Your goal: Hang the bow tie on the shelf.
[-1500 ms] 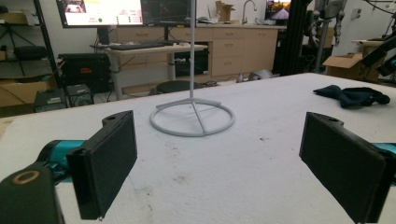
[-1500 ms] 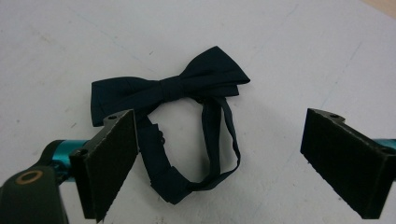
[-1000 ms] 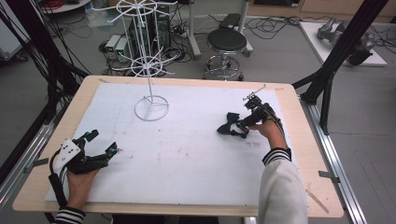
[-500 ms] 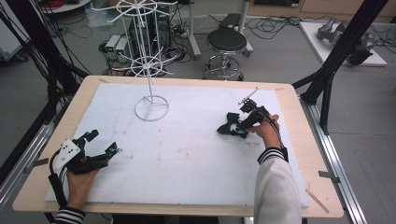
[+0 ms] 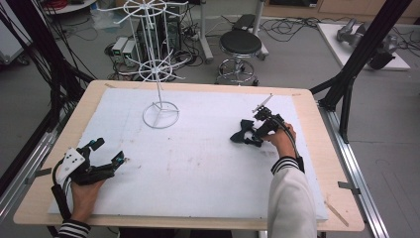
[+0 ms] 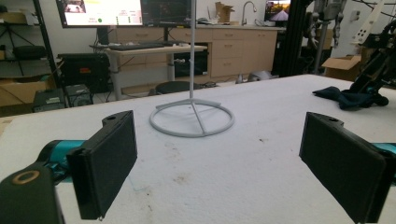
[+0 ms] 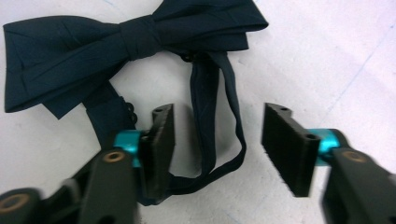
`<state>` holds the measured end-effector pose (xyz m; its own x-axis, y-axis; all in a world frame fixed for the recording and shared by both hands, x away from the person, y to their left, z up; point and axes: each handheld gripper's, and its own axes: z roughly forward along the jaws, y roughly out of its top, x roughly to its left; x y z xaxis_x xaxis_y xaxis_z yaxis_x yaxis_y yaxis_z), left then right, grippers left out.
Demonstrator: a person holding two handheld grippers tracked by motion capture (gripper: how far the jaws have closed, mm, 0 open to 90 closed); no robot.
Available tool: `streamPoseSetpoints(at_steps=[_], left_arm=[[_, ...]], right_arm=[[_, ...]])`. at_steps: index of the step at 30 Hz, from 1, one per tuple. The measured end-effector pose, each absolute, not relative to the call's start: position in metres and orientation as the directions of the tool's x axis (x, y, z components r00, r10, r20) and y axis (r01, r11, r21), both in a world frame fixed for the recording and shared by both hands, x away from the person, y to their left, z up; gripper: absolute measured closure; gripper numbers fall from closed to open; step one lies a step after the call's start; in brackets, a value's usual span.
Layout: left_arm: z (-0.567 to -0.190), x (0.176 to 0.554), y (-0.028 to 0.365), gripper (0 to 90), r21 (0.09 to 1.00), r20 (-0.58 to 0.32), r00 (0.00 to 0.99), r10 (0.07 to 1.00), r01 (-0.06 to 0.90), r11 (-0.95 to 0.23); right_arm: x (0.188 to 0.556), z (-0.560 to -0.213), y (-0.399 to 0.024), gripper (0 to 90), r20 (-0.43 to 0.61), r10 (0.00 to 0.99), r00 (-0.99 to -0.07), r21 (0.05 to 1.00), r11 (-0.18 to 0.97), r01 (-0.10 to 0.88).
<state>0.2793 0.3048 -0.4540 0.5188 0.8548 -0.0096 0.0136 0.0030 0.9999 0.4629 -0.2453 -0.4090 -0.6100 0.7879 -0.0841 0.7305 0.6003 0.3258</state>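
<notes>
Right gripper view: strap (image 7: 219,116) between jaws.

One bow tie (image 7: 135,42), one wire stand (image 5: 159,106), two tongs (image 5: 106,153)

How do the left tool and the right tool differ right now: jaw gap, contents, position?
Jaw gap: the left tool stands wide open; the right tool is narrower, its jaws having just been closing.
Contents: bare white table cover lies between the left tool's jaws; the strap loop of the dark bow tie lies between the right tool's, pads not yet pressing it.
Position: the left tool sits near the front left edge; the right tool is at the bow tie, mid right.
Shared: both rest low on the cover, each hand-held.
</notes>
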Motion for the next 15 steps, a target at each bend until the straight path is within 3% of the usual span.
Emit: streamPoseSetpoints(at_steps=[5, 7, 8, 10, 12, 15], left_arm=[[-0.4540, 0.2795, 0.3047, 11.6, 1.000, -0.013, 0.519, 0.854, 0.015, 0.006], [-0.4540, 0.2794, 0.3048, 11.6, 1.000, -0.011, 0.520, 0.854, 0.015, 0.003], [-0.4540, 0.2793, 0.3049, 11.6, 1.000, -0.010, 0.520, 0.854, 0.015, 0.003], [-0.4540, 0.2794, 0.3048, 11.6, 1.000, -0.013, 0.519, 0.855, 0.014, 0.007], [-0.4540, 0.2794, 0.3047, 11.5, 1.000, -0.014, 0.519, 0.854, 0.015, 0.007], [-0.4540, 0.2794, 0.3048, 11.6, 1.000, -0.014, 0.519, 0.855, 0.014, 0.007]], right_arm=[[0.4640, -0.4113, -0.2464, 58.3, -0.088, 0.788, -0.609, 0.305, 0.603, 0.737], [0.4641, -0.4105, -0.2457, 65.3, -0.083, 0.788, -0.610, 0.306, 0.602, 0.737], [0.4640, -0.4098, -0.2445, 72.9, -0.098, 0.787, -0.609, 0.299, 0.607, 0.737], [0.4644, -0.4100, -0.2444, 75.3, -0.101, 0.785, -0.612, 0.295, 0.611, 0.735], [0.4650, -0.4105, -0.2434, 85.4, -0.092, 0.788, -0.608, 0.289, 0.606, 0.741], [0.4650, -0.4100, -0.2413, 87.8, -0.123, 0.778, -0.617, 0.281, 0.623, 0.730]])
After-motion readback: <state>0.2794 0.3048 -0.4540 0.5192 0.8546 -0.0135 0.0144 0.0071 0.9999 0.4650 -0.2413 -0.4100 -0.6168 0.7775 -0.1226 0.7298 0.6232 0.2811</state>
